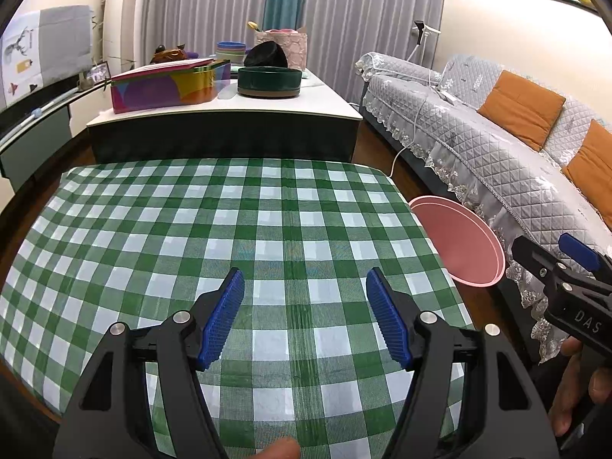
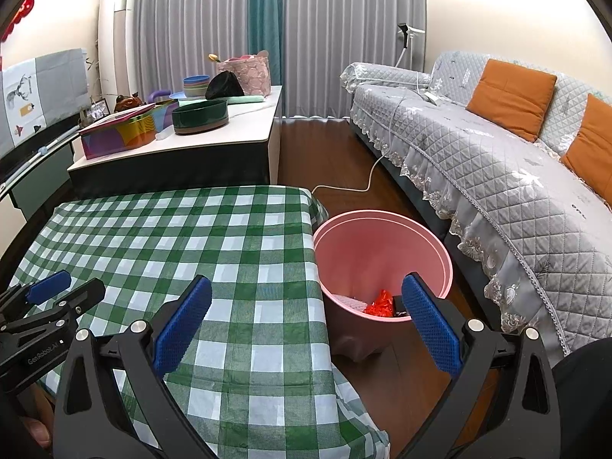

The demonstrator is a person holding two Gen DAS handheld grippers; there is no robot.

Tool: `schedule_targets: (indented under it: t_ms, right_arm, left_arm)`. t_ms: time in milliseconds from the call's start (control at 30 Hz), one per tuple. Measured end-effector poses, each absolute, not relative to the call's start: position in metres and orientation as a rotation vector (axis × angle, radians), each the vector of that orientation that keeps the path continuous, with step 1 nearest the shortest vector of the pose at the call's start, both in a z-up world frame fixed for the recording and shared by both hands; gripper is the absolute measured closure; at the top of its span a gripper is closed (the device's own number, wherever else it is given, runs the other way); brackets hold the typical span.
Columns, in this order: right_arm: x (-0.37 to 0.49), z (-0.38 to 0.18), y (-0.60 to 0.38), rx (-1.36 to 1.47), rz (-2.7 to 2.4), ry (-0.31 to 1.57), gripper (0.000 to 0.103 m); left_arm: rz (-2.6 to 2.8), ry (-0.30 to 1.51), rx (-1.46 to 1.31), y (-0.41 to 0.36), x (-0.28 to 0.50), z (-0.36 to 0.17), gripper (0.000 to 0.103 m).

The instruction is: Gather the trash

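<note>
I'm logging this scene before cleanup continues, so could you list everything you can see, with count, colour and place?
Checked plastic tablecloth: one, green and white, covering the near table.
Round plastic waste bin: one, pink, on the floor by the table's right edge.
Crumpled wrapper: one, red, inside the bin.
Quilted sofa cover: one, grey, on the sofa at right.
Cushions: two, orange, on the sofa.
Shallow round dish: one, dark green, on the far white-topped table.
Multicoloured tin box: one, same far table.
Curtains: grey with a teal strip, back wall.
Left hand-held gripper: black, blue pads, open over the cloth.
Right hand-held gripper: same build, open.
</note>
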State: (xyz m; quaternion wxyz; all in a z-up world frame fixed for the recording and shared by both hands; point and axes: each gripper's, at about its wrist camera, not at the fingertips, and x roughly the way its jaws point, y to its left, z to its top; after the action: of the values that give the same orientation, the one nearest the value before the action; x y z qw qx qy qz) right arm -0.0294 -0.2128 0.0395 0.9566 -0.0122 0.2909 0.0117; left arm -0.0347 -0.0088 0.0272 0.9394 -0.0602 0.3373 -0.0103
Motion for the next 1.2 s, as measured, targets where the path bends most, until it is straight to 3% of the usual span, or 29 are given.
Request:
schedule_targets:
  t_ms: [1200]
  right_arm:
    - [-0.0295,0.0392,-0.2119,-0.020,0.024,0.593,0.005]
  left_arm:
    - [-0.002,0.673,-0.127,-0.0069,-0.0349,0.0273,0.035]
